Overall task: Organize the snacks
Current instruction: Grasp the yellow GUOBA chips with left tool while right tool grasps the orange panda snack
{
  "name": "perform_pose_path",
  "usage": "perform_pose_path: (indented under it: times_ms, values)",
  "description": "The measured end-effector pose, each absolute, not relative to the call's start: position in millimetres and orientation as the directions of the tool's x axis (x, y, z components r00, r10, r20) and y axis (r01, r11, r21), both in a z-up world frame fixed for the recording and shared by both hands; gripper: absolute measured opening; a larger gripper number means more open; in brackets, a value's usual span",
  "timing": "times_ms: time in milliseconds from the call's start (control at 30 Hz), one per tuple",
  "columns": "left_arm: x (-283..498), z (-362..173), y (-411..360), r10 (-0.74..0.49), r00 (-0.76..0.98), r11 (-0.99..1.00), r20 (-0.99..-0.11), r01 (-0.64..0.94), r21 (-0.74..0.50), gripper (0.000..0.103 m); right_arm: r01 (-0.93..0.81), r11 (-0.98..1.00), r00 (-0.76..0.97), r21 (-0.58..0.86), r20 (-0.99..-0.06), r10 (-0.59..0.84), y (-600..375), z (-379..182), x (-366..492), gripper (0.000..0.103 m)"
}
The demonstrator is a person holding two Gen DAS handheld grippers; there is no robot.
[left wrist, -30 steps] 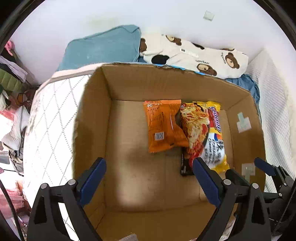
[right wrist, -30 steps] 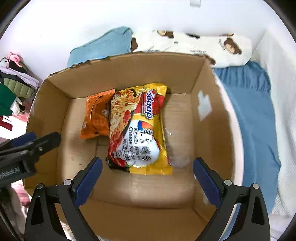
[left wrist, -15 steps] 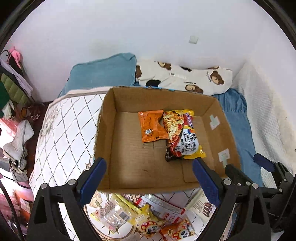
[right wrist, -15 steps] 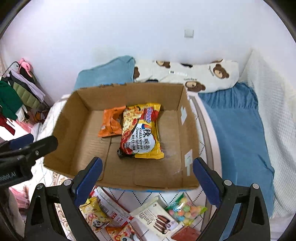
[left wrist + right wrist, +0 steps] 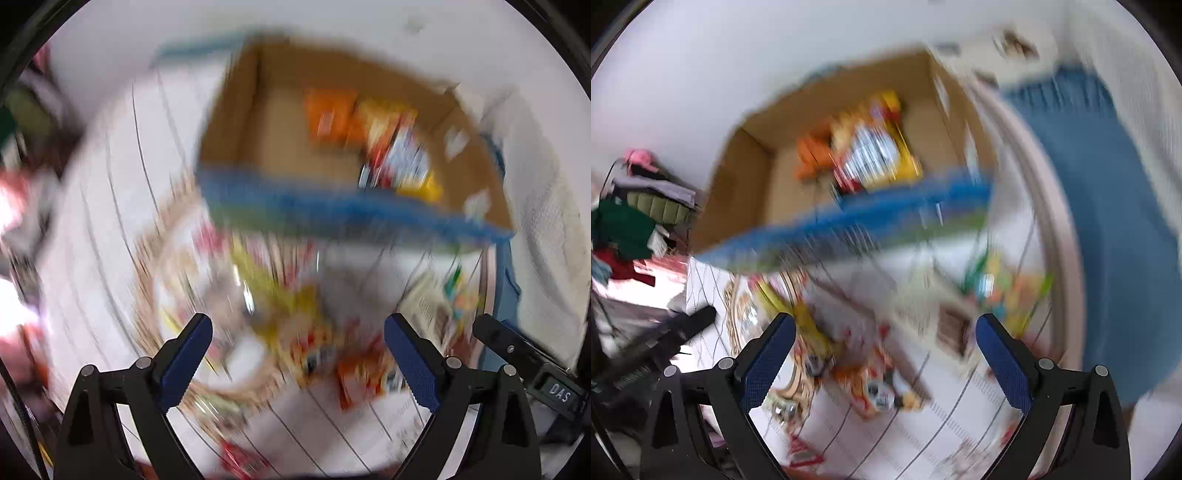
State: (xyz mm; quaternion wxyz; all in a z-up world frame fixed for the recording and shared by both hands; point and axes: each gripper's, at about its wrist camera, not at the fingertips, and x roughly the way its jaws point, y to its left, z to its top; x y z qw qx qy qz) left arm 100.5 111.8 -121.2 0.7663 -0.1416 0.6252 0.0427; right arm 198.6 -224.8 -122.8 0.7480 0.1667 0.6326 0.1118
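Both views are heavily blurred by motion. An open cardboard box point(image 5: 258, 147) point(image 5: 757, 177) sits on the bed, with an orange packet point(image 5: 325, 114) point(image 5: 812, 155) and a yellow noodle packet point(image 5: 402, 155) point(image 5: 879, 147) lying inside. In front of the box several loose snack packets point(image 5: 295, 332) point(image 5: 871, 376) lie on the white quilt. My left gripper point(image 5: 297, 347) hangs open above those packets with nothing between its fingers. My right gripper point(image 5: 886, 347) is open too, empty, over the same pile. The other gripper's dark body shows at the right edge of the left wrist view.
A blue blanket point(image 5: 1108, 221) covers the bed to the right of the box. Clothes point(image 5: 628, 221) are piled beside the bed at the left. A white wall point(image 5: 738, 55) rises behind the box. The box's near wall has a blue outside point(image 5: 332, 206).
Both grippers have drawn back from over the box and dropped toward the loose packets in front of it. The box now sits higher in both views. Both stay open.
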Motion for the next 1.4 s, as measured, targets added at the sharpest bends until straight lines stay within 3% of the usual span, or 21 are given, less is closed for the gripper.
perform_pose_path:
  times_ms: [133,233,300,400,467,633,767,933,1033,1300,1333,1400]
  values:
    - [98,-198,123,-0.298,0.055,0.864,-0.953,-0.41,-0.293,0.091,0.21,0.855,0.038,0.474,-0.878,0.477,-226,-180,171,0.1]
    - [102,-228,131,-0.374,0.046,0.783,-0.926,-0.521,-0.342,0.09,0.305,0.811,-0.01,0.499,-0.85,0.527,-222,-207,151,0.099]
    - [106,-239,135,-0.39,0.052,0.749,-0.919,-0.562,-0.35,0.089,0.381,0.766,-0.031,0.517,-0.821,0.569,-218,-224,139,0.099]
    - [112,-251,136,-0.377,0.057,0.738,-0.924,-0.584,-0.337,0.071,0.443,0.723,-0.018,0.53,-0.801,0.598,-213,-238,135,0.097]
    - [117,-251,132,-0.349,0.053,0.769,-0.936,-0.554,-0.319,0.07,0.455,0.718,0.003,0.526,-0.808,0.59,-207,-243,138,0.089]
    - [112,-238,105,-0.166,0.038,0.934,-0.985,-0.313,-0.169,0.067,0.352,0.814,-0.016,0.463,-0.866,0.499,-193,-242,152,0.07]
    - [94,-237,90,-0.066,0.026,0.983,-0.997,-0.168,-0.07,0.067,0.035,0.936,-0.066,0.35,-0.934,0.351,-162,-224,163,0.067]
    - [76,-254,85,-0.045,-0.004,0.989,-0.999,-0.14,-0.044,0.067,-0.3,0.95,0.055,0.087,-0.993,0.108,-121,-201,166,0.07]
    - [73,-265,91,-0.086,-0.016,0.977,-0.996,-0.198,-0.081,0.067,-0.26,0.958,0.061,0.124,-0.988,0.145,-120,-197,163,0.078]
    - [71,-271,98,-0.113,0.0,0.962,-0.994,-0.252,-0.11,0.068,-0.164,0.967,0.066,0.194,-0.976,0.207,-149,-199,142,0.078]
    - [69,-271,100,-0.112,0.002,0.961,-0.994,-0.255,-0.109,0.068,-0.169,0.967,0.074,0.192,-0.976,0.207,-147,-202,140,0.078]
    - [72,-272,98,-0.1,0.012,0.96,-0.995,-0.261,-0.1,0.066,-0.173,0.965,0.082,0.198,-0.973,0.214,-143,-204,138,0.067]
